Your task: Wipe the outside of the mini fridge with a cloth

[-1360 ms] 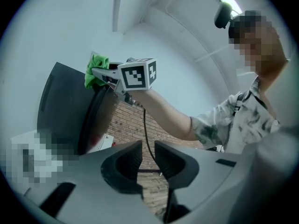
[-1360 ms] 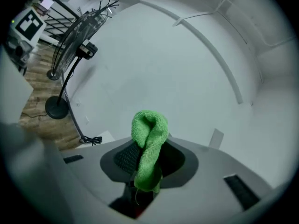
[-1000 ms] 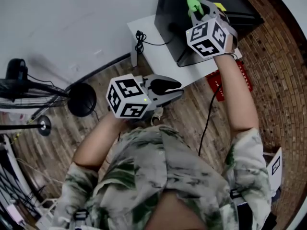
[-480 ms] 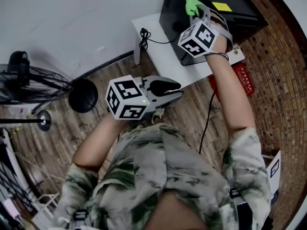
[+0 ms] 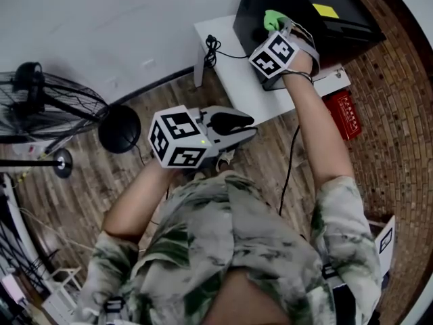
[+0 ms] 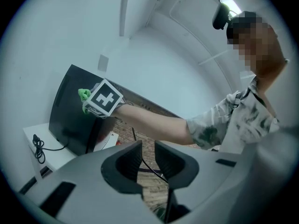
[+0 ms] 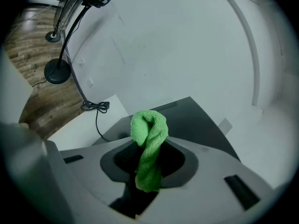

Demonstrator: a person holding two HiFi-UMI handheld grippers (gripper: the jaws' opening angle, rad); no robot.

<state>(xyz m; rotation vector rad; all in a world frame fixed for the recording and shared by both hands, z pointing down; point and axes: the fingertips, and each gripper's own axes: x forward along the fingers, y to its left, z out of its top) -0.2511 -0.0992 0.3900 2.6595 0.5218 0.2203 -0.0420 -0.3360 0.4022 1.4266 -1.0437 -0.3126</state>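
The right tool (image 7: 148, 161) is clamping a green cloth (image 7: 149, 134) between its jaws. The cloth is bunched into a narrow roll whose long axis is running along the jaws, from the grip outward toward the mini fridge (image 5: 308, 2). Its free end is curling over to one side at the tip. In the head view the person's right arm is reaching far forward. The cloth is sitting at the upper left edge of the black fridge, near the corner closest to the wall. Whether it is actually pressing on the surface cannot be told.

The fridge is standing on a low white bench (image 5: 233, 73) and is carrying a small yellow sticker (image 5: 325, 10) on its top. A coiled black cable (image 5: 212, 46) is lying on the bench beside the fridge.

The left tool (image 5: 249, 128) is hanging well back from the fridge, close to the person's chest, over the wooden floor (image 5: 88, 181). Its jaws are standing a narrow gap apart with nothing between them. A standing fan (image 5: 47, 107) is sitting by the wall at the left.
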